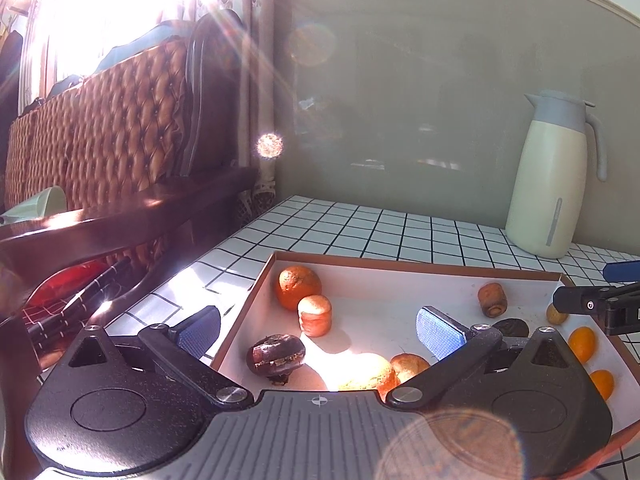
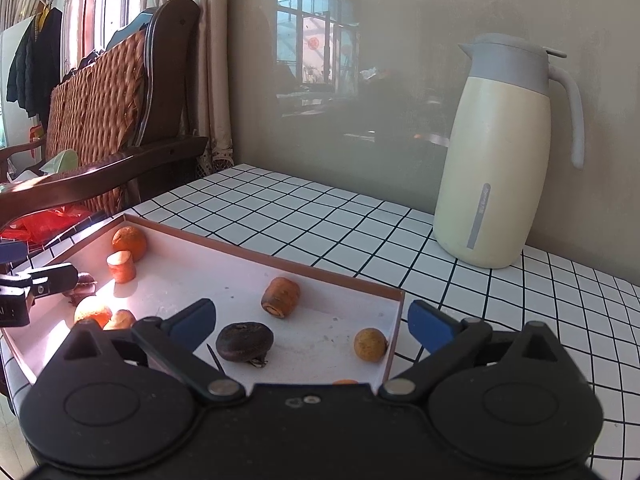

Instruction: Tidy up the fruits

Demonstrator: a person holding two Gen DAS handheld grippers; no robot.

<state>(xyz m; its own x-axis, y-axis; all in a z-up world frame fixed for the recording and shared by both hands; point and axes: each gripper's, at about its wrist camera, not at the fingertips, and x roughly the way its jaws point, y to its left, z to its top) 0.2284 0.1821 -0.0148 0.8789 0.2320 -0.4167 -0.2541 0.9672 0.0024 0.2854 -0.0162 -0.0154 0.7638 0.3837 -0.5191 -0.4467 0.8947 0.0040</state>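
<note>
Left gripper [image 1: 320, 330] hangs low over the near-left corner of the tray [image 1: 420, 265], fingers spread wide, nothing between them. One blue pad sits outside the tray's left wall, the other inside over the floor. Spread like that, it looks set for a pick, not a carry.

Right gripper [image 2: 310, 326] likewise released and empty, straddling the tray's right wall: one finger inside, one over the tabletop [image 2: 320, 216].

Fruits all lie loose inside the tray, unsorted as far as I can judge. Nearest the left gripper: a dark shrivelled fruit [image 1: 276, 354], a sunlit pale round fruit [image 1: 366, 372], a small tan one touching it [image 1: 410, 362]. Farther in, toward the tray's far-left corner: a cut orange stub standing upright [image 1: 315, 315], just in front of a round orange [image 1: 298, 286].

Toward the tray's right side: a second dark flattened fruit [image 2: 245, 341], a brownish cut piece tipped on its side [image 2: 281, 297], a small yellow-brown ball [image 2: 370, 344] near the right wall. Two small bright orange fruits [image 1: 582, 344] sit by the near-right edge.

Beyond the tray, well apart on the tabletop's far right: a cream jug [image 2: 492, 168] against the wall. Left of the tray, off the tabletop: a wooden bench with a tufted cushion [image 1: 100, 120].
</note>
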